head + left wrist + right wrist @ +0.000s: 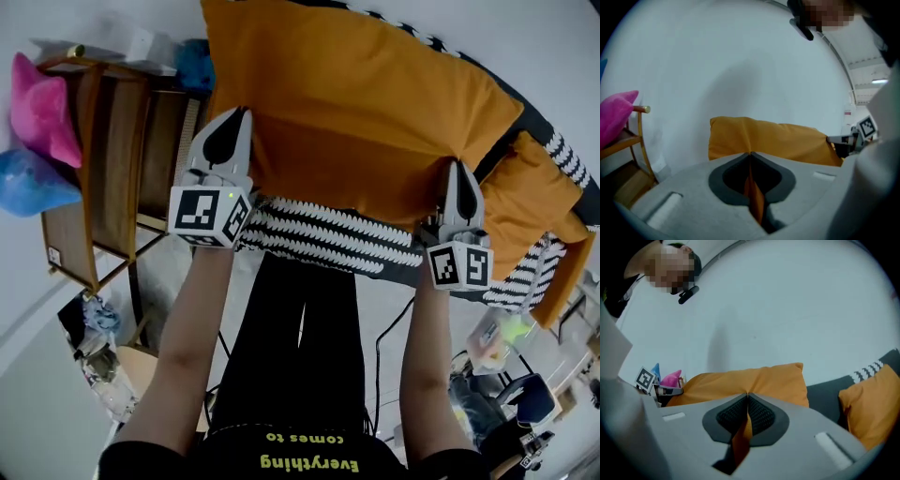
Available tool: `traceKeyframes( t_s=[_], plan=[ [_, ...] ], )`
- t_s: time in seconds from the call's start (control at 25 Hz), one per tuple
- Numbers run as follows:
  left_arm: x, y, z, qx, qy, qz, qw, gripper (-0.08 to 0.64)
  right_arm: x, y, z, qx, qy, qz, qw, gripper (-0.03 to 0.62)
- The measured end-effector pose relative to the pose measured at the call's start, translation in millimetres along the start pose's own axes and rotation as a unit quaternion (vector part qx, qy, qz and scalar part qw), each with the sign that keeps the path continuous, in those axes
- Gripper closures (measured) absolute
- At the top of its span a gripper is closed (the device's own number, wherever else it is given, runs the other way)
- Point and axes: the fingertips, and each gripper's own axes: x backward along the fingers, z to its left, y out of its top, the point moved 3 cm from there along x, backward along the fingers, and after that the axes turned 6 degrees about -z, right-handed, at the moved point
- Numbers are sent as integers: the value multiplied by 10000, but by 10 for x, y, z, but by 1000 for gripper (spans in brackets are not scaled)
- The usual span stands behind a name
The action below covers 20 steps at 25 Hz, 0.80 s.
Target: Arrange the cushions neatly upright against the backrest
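The left gripper (236,120) and the right gripper (459,173) each have their jaws pinched fully together on a fold of the large mustard-orange fabric cushion (356,108), gripping its near edge at two well-separated spots, probably so it lifts level rather than sagging. The cushion hangs over the dark sofa with black-and-white striped trim (328,234). A smaller orange cushion (530,202) lies slumped to the right, not yet upright.

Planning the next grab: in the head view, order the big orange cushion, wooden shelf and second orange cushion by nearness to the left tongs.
1. Big orange cushion: pinched in the left tongs.
2. Wooden shelf: just left.
3. Second orange cushion: far right.
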Motion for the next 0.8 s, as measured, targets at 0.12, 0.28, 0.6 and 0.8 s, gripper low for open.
traceKeyframes(
  t_s=[0.12, 0.28, 0.6, 0.8],
  plan=[
    [-349, -352, -46, -463, -381, 294, 9978, 551, -167, -240, -259, 167, -171, 99, 9997, 574],
    [-645, -995, 40, 0, -792, 1035, 9915, 551, -410, -1179, -562, 51, -305, 1424, 9893, 574],
    [-696, -903, -12, 1046, -1090, 925, 9842, 552, -239, -1123, -574, -119, -474, 1172, 9919, 574],
    [-534, -421, -29, 1379, -1072, 47, 9846, 554, -91, -274, -343, 68, -518, -122, 9986, 575]
  ],
)
